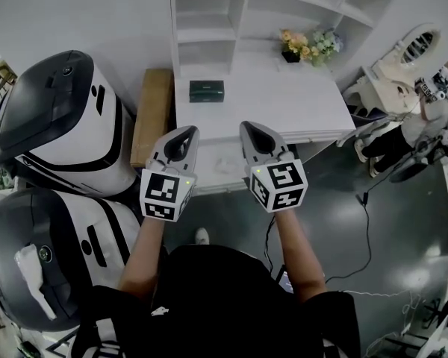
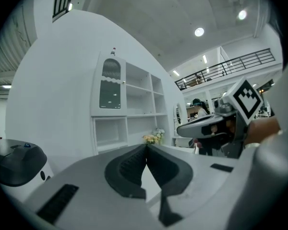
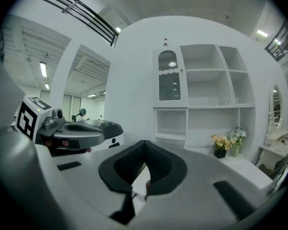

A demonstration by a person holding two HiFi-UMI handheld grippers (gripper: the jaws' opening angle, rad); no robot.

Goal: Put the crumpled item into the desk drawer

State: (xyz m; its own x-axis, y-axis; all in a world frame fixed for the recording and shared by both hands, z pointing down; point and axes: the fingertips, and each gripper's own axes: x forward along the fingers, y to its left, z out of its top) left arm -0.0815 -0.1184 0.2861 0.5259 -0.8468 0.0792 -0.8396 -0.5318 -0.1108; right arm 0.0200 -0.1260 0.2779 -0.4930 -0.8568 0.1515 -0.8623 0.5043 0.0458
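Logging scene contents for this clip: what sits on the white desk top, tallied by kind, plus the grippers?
Dark green box: 1
Flower bunches: 2 (yellow flowers, pale flowers)
Grippers: 2 (left gripper, right gripper), both shut and empty
Total: 5

Soft, even light falls from above on the white desk (image 1: 284, 99), leaving it bright without glare. The dark floor (image 1: 336, 200) in front of the desk carries a dull sheen and only faint shadows. High above the desk, in the left gripper view, round ceiling lamps (image 2: 199, 31) burn out to white spots. Both gripper views bend the shelf unit (image 3: 206, 95) at the desk's back into curves and darken to black at the corners. The left gripper (image 2: 146, 146) and right gripper (image 3: 144, 143), close to the lens, look slightly soft.
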